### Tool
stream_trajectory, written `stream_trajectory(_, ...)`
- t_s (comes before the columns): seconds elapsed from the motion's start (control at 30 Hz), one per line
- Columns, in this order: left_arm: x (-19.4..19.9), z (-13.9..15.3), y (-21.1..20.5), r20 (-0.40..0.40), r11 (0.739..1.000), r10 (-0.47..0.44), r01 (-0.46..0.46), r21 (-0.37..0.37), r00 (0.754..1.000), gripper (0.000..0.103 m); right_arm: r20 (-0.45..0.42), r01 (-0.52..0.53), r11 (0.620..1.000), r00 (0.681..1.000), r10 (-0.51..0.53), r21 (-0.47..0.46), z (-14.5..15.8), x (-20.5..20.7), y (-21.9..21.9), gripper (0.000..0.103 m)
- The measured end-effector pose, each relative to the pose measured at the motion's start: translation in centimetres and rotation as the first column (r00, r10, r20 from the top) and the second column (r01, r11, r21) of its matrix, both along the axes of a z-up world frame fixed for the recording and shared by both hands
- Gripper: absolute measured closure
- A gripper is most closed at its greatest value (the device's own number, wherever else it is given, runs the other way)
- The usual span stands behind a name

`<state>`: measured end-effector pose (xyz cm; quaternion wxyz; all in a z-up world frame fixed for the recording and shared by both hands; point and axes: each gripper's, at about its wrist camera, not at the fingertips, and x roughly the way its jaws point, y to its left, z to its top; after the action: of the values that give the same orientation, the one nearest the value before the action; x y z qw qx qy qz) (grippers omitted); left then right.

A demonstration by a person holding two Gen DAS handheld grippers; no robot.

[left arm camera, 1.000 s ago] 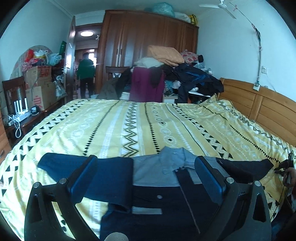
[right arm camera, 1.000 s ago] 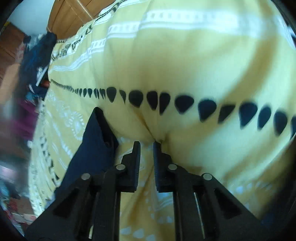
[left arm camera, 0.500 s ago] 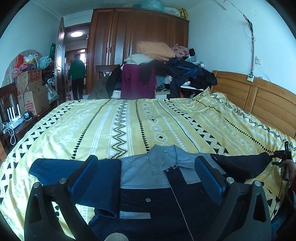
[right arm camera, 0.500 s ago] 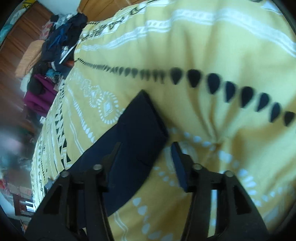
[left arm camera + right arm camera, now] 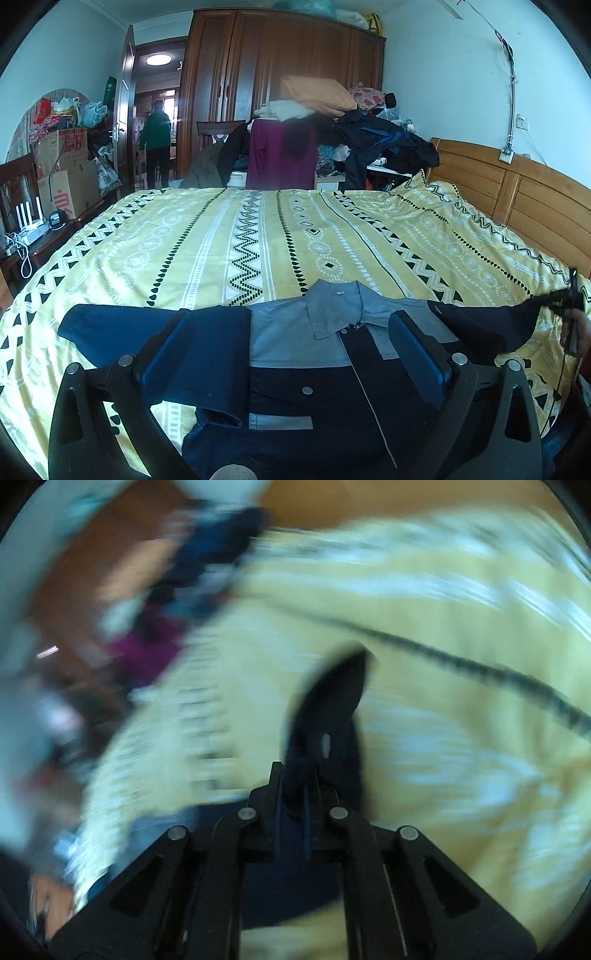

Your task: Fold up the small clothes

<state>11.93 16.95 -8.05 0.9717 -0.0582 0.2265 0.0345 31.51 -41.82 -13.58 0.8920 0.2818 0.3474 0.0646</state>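
A small navy and grey collared shirt [image 5: 306, 343] lies face up, buttoned, near the front edge of the bed. Its left sleeve [image 5: 122, 328] is spread out to the side. My left gripper [image 5: 291, 317] hovers open above the shirt's chest and holds nothing. At the right edge of the left wrist view, my right gripper [image 5: 561, 299] pinches the tip of the dark right sleeve [image 5: 480, 325] and holds it slightly off the bedspread. The right wrist view is blurred by motion. It shows my right gripper [image 5: 297, 775] shut on the dark sleeve [image 5: 332, 694].
The yellow patterned bedspread [image 5: 258, 240] stretches far behind the shirt. A wooden headboard [image 5: 517, 192] runs along the right. A pile of clothes [image 5: 332, 122] sits past the bed before a brown wardrobe [image 5: 277, 74]. A person [image 5: 157, 136] stands in the doorway, with boxes [image 5: 62, 162] at left.
My right gripper went from nearly shut on the bedspread, to open over the sleeve end, to shut on the sleeve, and is now moving fast. The left gripper stayed open.
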Motion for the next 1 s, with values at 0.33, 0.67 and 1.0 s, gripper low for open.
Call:
stream_trajectory(0.33,-1.1,0.0,3.1,0.033,0.996,0.030,-0.027,-0.089,0.999,0.000,0.145,-0.623,0.781,0.778,0.611,0.050,5.2,2.6,37.0,0.089)
stream_trajectory(0.67,-2.4,-1.6,5.7,-0.009,0.992,0.078,-0.078,-0.101,0.997,0.000,-0.027,-0.723,0.690,0.691,0.723,-0.034,-3.2,-5.7,39.6,0.061)
stream_trajectory(1.0,2.6,-8.6,4.1,-0.189,0.964,-0.091,0.039,-0.264,0.978,0.000,-0.161,-0.432,0.896,0.897,0.413,-0.105,-7.9,-5.6,21.7,0.051)
